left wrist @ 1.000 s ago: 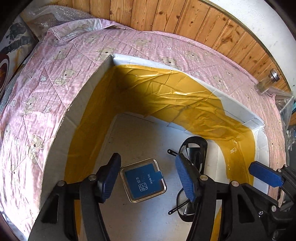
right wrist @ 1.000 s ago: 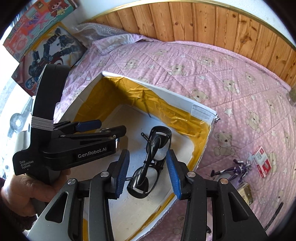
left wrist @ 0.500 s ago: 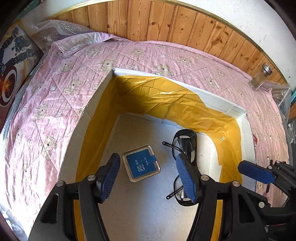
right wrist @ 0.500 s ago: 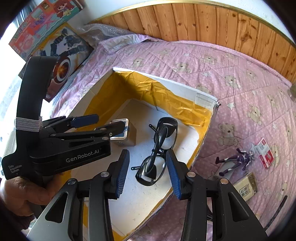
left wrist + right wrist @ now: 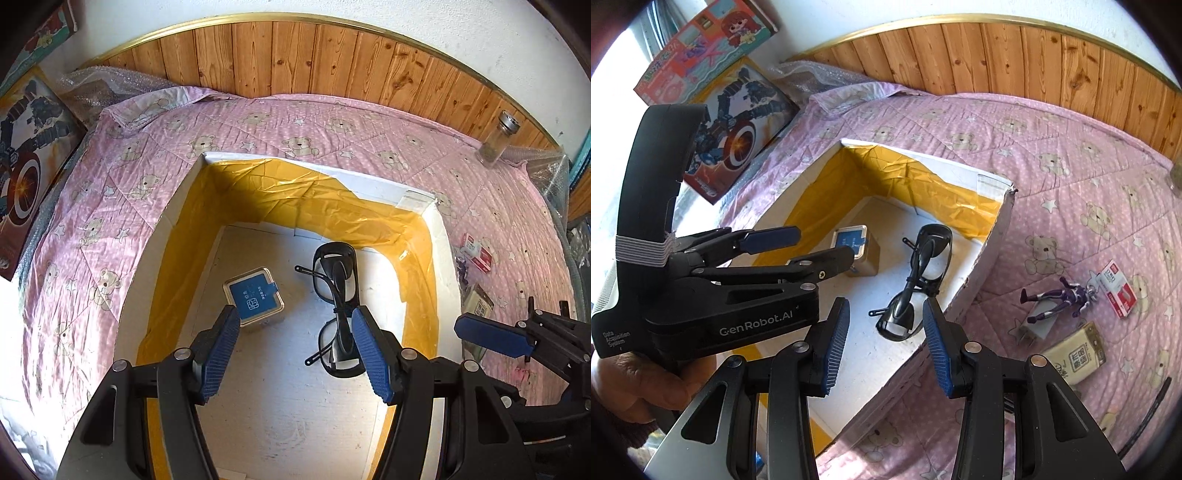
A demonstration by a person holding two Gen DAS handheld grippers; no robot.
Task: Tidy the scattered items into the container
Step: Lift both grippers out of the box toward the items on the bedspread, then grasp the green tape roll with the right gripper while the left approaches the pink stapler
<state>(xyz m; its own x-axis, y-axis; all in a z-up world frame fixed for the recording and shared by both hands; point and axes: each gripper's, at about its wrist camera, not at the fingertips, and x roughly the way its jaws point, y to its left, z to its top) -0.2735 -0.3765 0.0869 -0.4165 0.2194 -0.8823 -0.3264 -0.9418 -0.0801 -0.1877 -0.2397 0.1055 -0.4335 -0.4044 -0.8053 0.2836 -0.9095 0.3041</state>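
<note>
left gripper [image 5: 295, 354] hung above the box [image 5: 441, 236], jaws spread wide, nothing between them. on the white floor of the box lay a small tin with a blue lid [image 5: 255, 297]; in the left wrist view it sat just ahead of the left finger's tip, outside the gap and not touching. the black glasses [image 5: 336, 306] lay folded beside the tin, apart from it, running along the inner side of the right finger; contact could not be judged from this view.

right gripper [image 5: 884, 341] was also parted and empty, held over the box's near right wall. in its view the glasses [image 5: 916, 284] appeared just beyond the fingertips, lower lens roughly in line with the gap, still resting on the box floor. the tin [image 5: 857, 247] sat farther in, partly hidden by the left gripper [image 5: 768, 243].

outside the box, on the pink bear-print quilt [image 5: 1071, 184], well right of the jaws: a purple figurine [image 5: 1060, 299], a red-and-white pack [image 5: 1117, 291], a beige packet [image 5: 1075, 354]. a hand [image 5: 646, 384] gripped the left tool's handle.
</note>
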